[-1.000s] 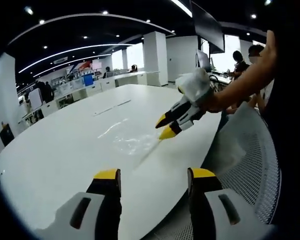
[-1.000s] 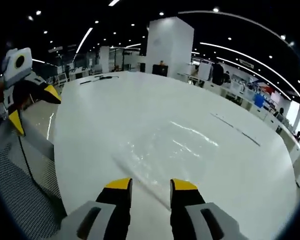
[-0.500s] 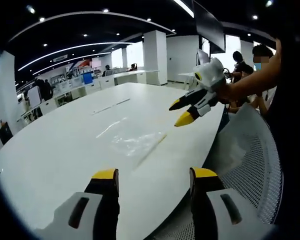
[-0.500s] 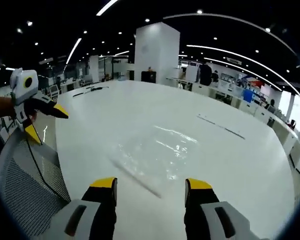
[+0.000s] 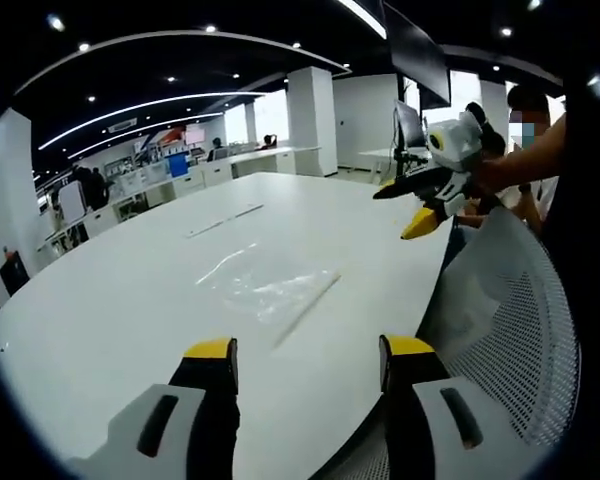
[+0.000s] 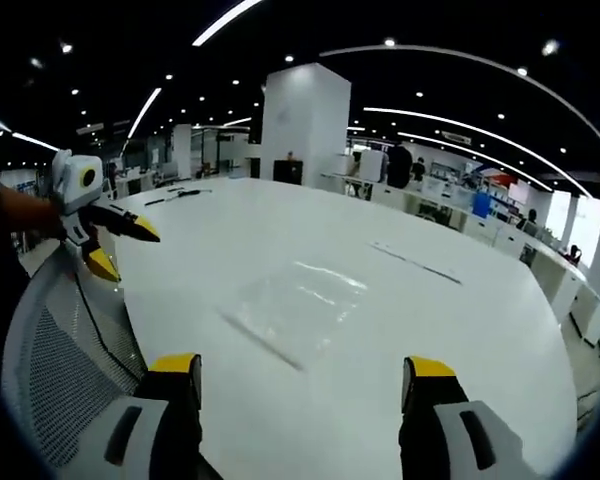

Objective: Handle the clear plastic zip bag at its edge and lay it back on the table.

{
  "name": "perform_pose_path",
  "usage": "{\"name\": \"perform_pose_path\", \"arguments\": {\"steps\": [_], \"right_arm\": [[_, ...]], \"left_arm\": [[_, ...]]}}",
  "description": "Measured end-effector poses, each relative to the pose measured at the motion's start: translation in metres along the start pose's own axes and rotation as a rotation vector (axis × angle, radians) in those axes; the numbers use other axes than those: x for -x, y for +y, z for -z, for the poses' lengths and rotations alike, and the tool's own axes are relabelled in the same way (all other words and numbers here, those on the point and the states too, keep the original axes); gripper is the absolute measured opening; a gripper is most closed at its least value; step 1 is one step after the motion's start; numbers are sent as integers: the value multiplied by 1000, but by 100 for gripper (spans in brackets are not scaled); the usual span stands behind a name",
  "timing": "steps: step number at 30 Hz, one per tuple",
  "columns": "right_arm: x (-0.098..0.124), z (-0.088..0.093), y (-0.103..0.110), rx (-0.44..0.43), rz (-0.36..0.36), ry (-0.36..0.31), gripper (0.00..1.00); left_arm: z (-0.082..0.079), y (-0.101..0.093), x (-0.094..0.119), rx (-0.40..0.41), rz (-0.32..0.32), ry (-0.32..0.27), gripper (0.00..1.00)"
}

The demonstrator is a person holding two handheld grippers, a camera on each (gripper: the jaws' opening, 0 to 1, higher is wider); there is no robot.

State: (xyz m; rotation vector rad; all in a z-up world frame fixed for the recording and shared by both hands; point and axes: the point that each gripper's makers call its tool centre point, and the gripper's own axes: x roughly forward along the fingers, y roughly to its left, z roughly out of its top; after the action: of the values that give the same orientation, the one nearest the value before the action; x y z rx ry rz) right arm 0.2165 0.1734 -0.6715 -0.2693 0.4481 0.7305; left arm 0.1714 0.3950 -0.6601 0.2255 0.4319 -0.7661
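Observation:
The clear plastic zip bag [image 5: 265, 287] lies flat on the white table [image 5: 130, 300], its zip strip toward the near edge. In the right gripper view the bag [image 6: 295, 305] rests mid-table, free of both grippers. My left gripper [image 5: 302, 352] is open at the table's near edge, short of the bag. My right gripper [image 6: 302, 366] is open wide and raised back from the bag. In the left gripper view the right gripper [image 5: 408, 208] hovers open above the table's right edge, held by a hand. In the right gripper view the left gripper [image 6: 120, 245] is open at the left.
A mesh-backed office chair [image 5: 510, 320] stands beside the table's edge, also seen as the chair [image 6: 65, 370]. A thin strip [image 5: 225, 215] lies farther out on the table. A white column [image 6: 300, 125], desks and people stand in the background.
My right gripper opened wider and pulled up and away from the bag. The bag stays flat on the table. My left gripper has hardly moved.

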Motion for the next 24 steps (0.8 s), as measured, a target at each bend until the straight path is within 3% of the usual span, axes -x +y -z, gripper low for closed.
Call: {"name": "perform_pose_path", "arguments": {"steps": [13,20,24], "right_arm": [[26,13,6,-160,64,-74,97],[29,11,15,-185,83,-108,99],[26,14,17,-189,83,-96,98]], "left_arm": [[12,-5,-1,-22,18,1,61],[22,-4,5,-20,8,15,64],[25,-3,5,-20,3,18,63]]}}
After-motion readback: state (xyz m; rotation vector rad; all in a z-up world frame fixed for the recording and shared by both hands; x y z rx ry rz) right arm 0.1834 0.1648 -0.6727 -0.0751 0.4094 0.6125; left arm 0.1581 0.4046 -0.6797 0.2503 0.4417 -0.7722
